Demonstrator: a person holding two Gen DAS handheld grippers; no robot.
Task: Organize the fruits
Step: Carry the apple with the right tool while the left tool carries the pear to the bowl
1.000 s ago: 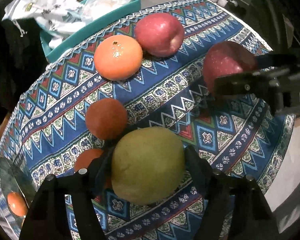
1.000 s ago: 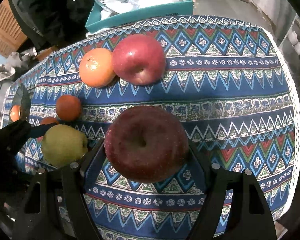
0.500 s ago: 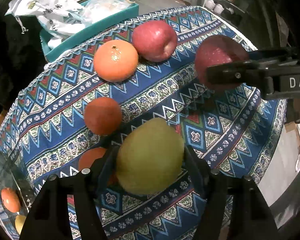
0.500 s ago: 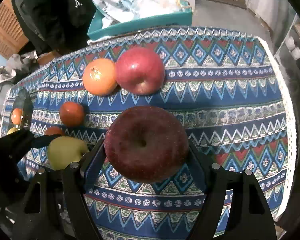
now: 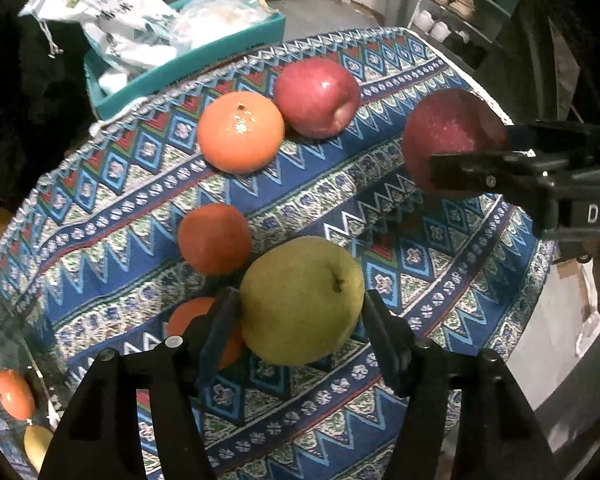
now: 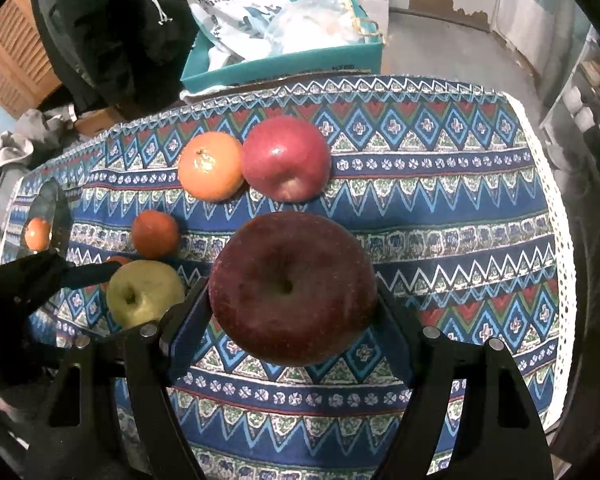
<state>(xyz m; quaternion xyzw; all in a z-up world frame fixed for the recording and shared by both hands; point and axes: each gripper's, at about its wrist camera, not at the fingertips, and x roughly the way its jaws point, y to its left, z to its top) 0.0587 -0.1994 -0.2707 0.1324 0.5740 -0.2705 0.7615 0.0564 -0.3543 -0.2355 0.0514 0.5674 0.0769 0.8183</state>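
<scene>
Dim indoor light, small glare spots shining on the red apple (image 5: 317, 97), fisheye bending and darkening the edges.

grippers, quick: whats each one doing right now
Left gripper: jaws have just been closing, now shut on the pear.
Right gripper: shut on the dark apple.

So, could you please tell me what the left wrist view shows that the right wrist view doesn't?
Only the left wrist view shows the shoe shelf at the far right and a yellow fruit beside the small orange one in the glass bowl. Only the right wrist view shows the wooden slatted panel and the dark apple's stem dimple. Both show the left claw gripping the green pear, the right claw gripping the dark apple, and the big orange touching the red apple on the patterned cloth.
</scene>
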